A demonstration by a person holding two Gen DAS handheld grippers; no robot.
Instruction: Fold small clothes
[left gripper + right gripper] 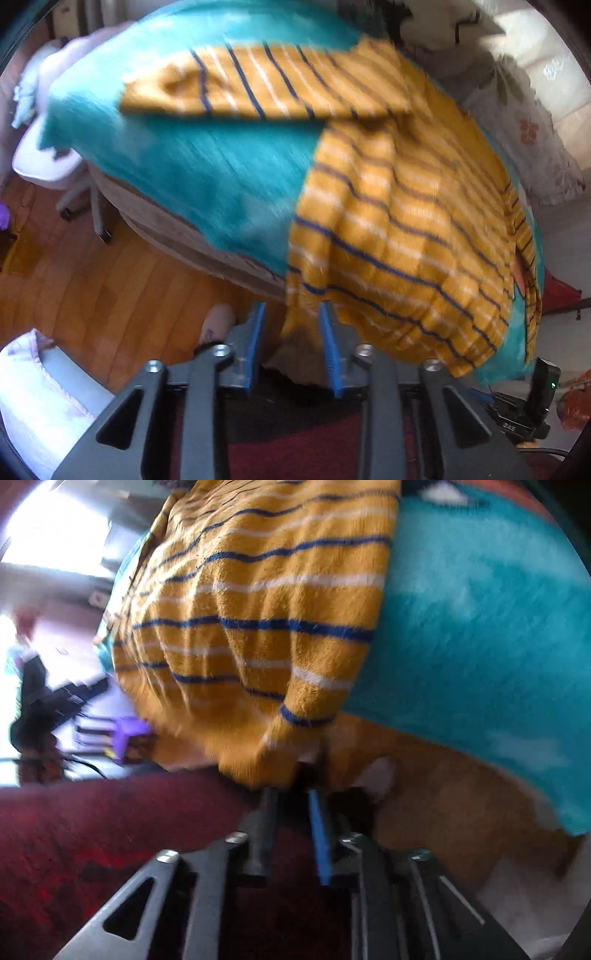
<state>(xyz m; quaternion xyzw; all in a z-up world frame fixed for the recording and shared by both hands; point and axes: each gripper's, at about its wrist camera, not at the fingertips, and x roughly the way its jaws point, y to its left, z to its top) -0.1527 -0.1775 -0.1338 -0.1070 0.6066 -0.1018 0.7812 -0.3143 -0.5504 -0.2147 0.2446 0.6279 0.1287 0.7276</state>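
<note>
Mustard-striped top (pixel 406 229) lies on the teal blanket (pixel 207 177), its near hem overhanging our left claw (pixel 291 325) and right claw (pixel 291 805), both part-open and seemingly gripping nothing, so we risk the hem slipping and bunching.

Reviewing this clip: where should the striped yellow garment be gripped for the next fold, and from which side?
Best at the hem of the striped yellow garment, where it droops off the near edge of the teal blanket. That free edge hangs clear of the surface, so gripper fingers can close on both faces. Come from the near side, one gripper at each bottom corner.
</note>
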